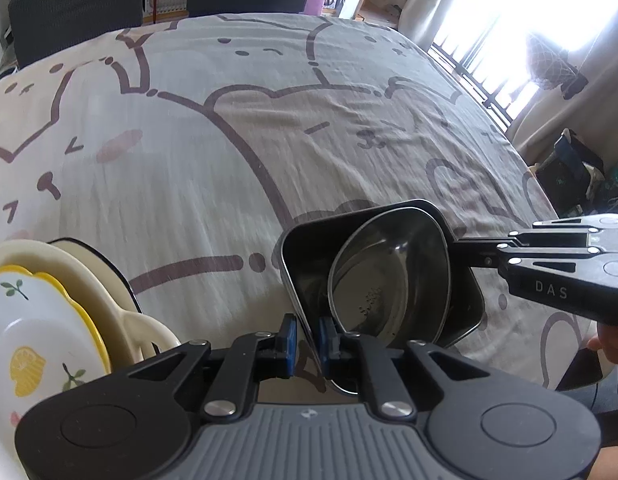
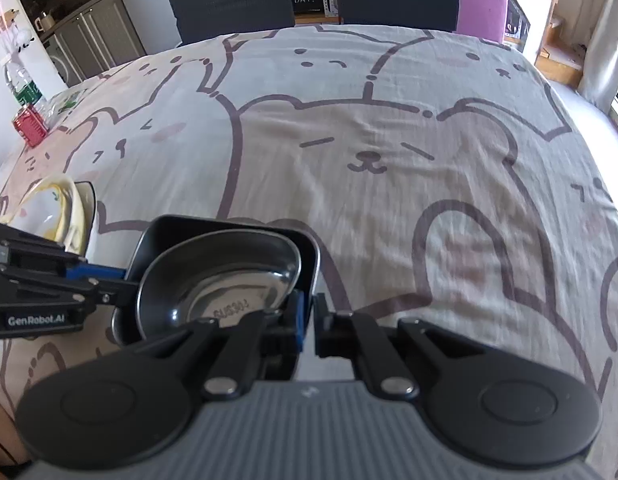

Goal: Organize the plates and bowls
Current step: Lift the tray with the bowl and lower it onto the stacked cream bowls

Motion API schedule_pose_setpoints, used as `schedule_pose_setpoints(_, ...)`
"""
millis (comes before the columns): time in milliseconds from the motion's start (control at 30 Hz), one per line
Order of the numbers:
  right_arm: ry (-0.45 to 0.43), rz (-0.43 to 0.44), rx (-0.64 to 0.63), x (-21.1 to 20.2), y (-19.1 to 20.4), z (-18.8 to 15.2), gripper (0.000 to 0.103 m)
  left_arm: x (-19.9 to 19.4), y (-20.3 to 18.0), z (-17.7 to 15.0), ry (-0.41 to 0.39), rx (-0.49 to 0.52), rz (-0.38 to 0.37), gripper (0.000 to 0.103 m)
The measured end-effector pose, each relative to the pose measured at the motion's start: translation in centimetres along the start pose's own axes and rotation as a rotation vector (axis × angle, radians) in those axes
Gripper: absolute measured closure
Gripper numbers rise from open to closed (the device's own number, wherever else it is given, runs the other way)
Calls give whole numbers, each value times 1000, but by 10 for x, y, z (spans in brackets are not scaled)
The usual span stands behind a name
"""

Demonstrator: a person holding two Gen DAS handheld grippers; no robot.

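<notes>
A dark square metal dish (image 1: 305, 252) holds a round steel bowl (image 1: 389, 276) inside it; both are tilted above the tablecloth. My left gripper (image 1: 307, 342) is shut on the dish's near rim. My right gripper (image 2: 309, 322) is shut on the dish's opposite rim (image 2: 314, 264); it shows in the left wrist view (image 1: 469, 254) coming in from the right. The steel bowl (image 2: 225, 276) shows in the right wrist view too. A stack of a white floral plate (image 1: 33, 332) in a cream handled dish (image 1: 109, 304) stands at the left.
The table is covered with a bear-print cloth (image 1: 229, 152). Dark chairs (image 2: 233, 0) stand at the far edge. A bottle and a red can (image 2: 27, 124) sit at the far left corner. The window side is at the right.
</notes>
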State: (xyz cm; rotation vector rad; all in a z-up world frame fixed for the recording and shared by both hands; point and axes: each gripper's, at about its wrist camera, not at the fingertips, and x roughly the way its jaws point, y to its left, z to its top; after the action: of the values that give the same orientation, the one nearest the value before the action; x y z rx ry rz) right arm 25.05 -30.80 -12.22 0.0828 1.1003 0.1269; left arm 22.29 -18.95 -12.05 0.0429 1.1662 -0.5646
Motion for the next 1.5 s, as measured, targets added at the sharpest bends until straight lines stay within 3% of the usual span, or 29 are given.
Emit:
schedule_pose_setpoints(433, 46, 34, 51, 14, -7, -7, 97, 3, 9, -3, 3, -84, -42, 91)
schedule_pose_setpoints(800, -8, 33, 95, -3, -12, -8, 98, -4, 10, -4, -34, -122, -87, 93)
schedule_pose_setpoints(1200, -141, 80, 167, -48, -8, -8, 97, -61, 27, -1, -185, -199, -180, 93)
schedule_pose_setpoints(1500, -249, 186, 205, -76, 28, 1, 96, -121, 70, -27, -312, -282, -204, 93)
